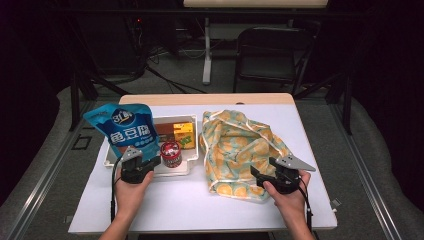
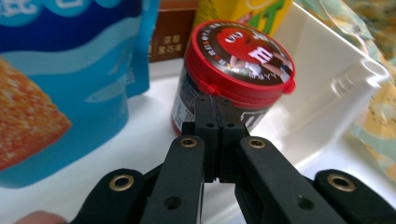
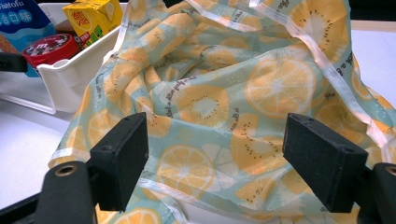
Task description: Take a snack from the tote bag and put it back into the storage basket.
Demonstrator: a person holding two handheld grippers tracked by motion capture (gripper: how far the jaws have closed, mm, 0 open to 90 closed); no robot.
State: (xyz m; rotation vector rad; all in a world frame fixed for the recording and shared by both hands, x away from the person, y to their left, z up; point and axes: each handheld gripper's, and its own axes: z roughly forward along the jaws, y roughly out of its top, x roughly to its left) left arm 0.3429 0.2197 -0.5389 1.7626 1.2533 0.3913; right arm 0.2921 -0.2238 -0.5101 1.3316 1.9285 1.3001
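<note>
**Counter stock: snack tray and fruit-print bag**

Left hand-held gripper (image 2: 214, 105): jaws pressed together with nothing between them, tips right at the side of the red-lidded candy jar (image 2: 233, 74), just under its lid; whether they touch it cannot be told. The jar stands upright in the white tray (image 1: 192, 161), at the tray's near right part. Blue snack pouch (image 1: 125, 129): upright at the tray's left end, beside the jar. Yellow drink carton (image 1: 183, 135): behind the jar, with a brown box (image 1: 164, 136) to its left. Right hand-held gripper (image 3: 215, 163): jaws spread wide, poised over the near edge of the orange-slice print bag (image 3: 219, 93), not pinching it. The bag lies crumpled on the counter (image 1: 200, 205), just right of the tray.
</note>
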